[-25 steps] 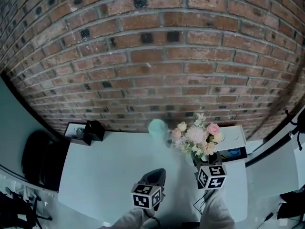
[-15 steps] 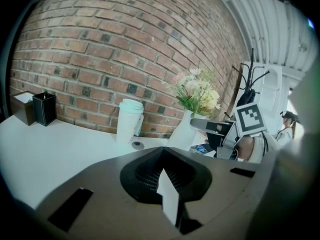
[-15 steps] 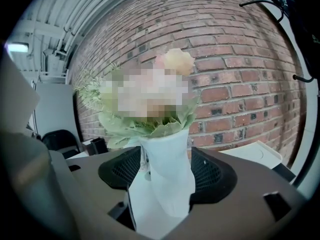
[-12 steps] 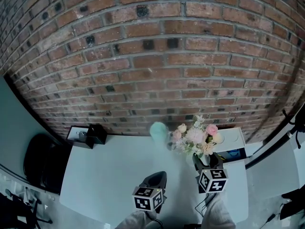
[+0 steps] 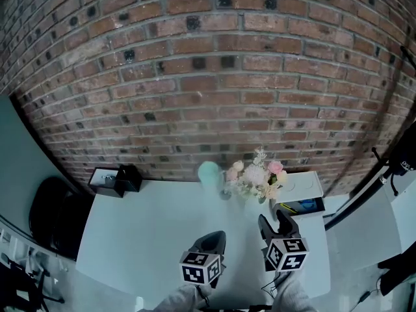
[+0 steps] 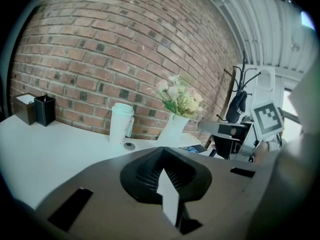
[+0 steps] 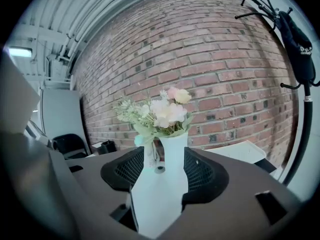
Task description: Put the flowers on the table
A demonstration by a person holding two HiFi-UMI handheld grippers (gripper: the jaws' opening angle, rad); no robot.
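Observation:
The flowers, pale pink and cream blooms with green sprigs, stand upright in a white vase on the white table, near the brick wall. My right gripper is open, a short way in front of the vase and not touching it. In the right gripper view the vase and flowers show beyond the spread jaws of that gripper. My left gripper is shut and holds nothing, over the table's near middle. The left gripper view shows the flowers to the right of a cup.
A pale teal paper cup stands left of the flowers. A black holder and a small tray sit at the table's back left corner. A white box lies at the right. A black chair stands left of the table.
My right gripper has drawn back from the vase and its jaws now show apart. The flowers stand free on the table. The left gripper has barely moved.

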